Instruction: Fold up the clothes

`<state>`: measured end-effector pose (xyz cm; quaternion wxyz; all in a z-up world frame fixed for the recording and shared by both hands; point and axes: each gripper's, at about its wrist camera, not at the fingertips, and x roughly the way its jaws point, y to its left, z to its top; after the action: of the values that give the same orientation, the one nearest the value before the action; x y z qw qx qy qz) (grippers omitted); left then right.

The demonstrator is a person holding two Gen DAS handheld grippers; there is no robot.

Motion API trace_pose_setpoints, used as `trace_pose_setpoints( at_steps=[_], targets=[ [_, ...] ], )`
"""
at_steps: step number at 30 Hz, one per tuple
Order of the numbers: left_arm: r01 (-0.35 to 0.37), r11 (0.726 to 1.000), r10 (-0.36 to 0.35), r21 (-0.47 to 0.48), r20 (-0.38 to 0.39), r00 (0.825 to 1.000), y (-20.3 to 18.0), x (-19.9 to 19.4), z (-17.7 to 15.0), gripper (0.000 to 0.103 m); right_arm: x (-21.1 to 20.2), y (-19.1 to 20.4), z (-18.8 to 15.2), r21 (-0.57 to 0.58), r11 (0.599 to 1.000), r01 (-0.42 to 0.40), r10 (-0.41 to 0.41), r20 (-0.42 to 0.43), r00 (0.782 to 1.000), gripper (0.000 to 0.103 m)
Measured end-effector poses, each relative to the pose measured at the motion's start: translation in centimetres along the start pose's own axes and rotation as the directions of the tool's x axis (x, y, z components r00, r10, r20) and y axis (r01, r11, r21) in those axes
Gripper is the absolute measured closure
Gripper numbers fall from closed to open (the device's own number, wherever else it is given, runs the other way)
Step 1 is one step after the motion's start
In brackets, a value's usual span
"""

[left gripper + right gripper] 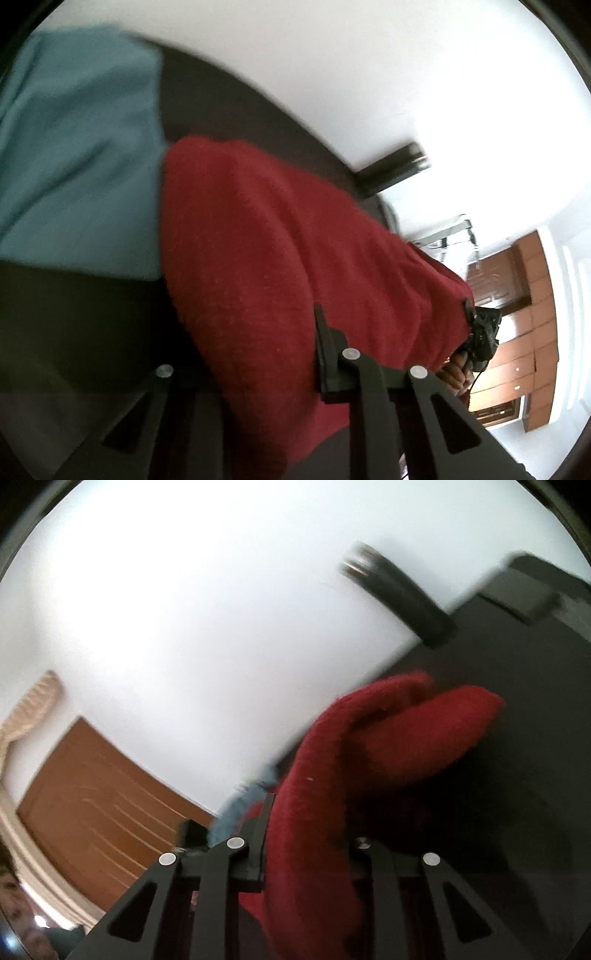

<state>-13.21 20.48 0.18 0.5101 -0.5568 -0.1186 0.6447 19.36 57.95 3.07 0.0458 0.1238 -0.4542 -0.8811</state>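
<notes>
A red knitted garment (277, 258) fills the middle of the left wrist view, stretched above a dark table (229, 107). My left gripper (258, 332) is shut on its near edge; one black finger (327, 350) shows and cloth hides the other. At the garment's far end my right gripper (484, 332) holds it, with a hand (456, 373) behind. In the right wrist view the red garment (369, 746) hangs bunched from my right gripper (310, 819), which is shut on it. There the left finger (264, 819) presses the cloth and the right finger is covered.
A teal cloth (74, 147) lies on the dark table to the left of the red garment. A black cylinder (399, 590) stands at the table's far edge by a white wall. A wooden door (92, 794) and a person (14, 904) are at lower left.
</notes>
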Motion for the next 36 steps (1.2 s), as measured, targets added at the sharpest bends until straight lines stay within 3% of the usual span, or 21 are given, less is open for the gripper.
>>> trace_pose_setpoints(
  at_steps=[4,6,14,18,22,28,32,36],
  targets=[
    [0.044,0.998,-0.046,0.037,0.043,0.998,-2.5,-1.8,1.0,0.083,0.5,4.6,1.9,-0.049,0.992,-0.117,0.12,0.083,0.989,0.081],
    [0.061,0.997,-0.063,0.037,0.06,0.996,-2.9,-2.6,1.5,0.083,0.6,6.2,2.5,-0.066,0.989,-0.135,0.141,0.098,0.985,0.081],
    [0.161,0.987,-0.161,0.012,0.15,0.975,-2.6,-6.8,3.0,0.083,-0.7,8.6,4.7,-0.057,0.989,-0.139,0.147,0.167,0.975,0.081],
    [0.15,0.989,-0.148,0.002,0.143,0.979,-2.0,-7.2,2.9,0.083,-1.2,8.8,4.5,-0.043,0.995,-0.094,0.1,0.161,0.982,0.081],
    [0.134,0.991,-0.132,-0.017,0.112,0.985,-1.3,-6.9,1.7,0.083,-1.9,8.2,2.4,-0.004,0.999,-0.041,0.041,0.118,0.992,0.081],
    [0.128,0.991,-0.13,0.025,0.116,0.985,-2.4,-9.6,-1.8,0.083,-5.5,9.4,-1.8,-0.009,0.999,-0.037,0.038,0.113,0.993,0.081],
    [0.114,0.99,-0.124,0.084,0.137,0.983,-4.3,-12.5,-5.8,0.083,-9.0,12.5,-5.6,-0.104,0.993,-0.05,0.062,0.116,0.991,0.081],
    [0.076,0.992,-0.088,0.097,0.131,0.987,-4.5,-14.6,-11.0,0.083,-11.4,13.7,-10.1,-0.135,0.991,-0.019,0.031,0.091,0.995,0.081]
  ],
)
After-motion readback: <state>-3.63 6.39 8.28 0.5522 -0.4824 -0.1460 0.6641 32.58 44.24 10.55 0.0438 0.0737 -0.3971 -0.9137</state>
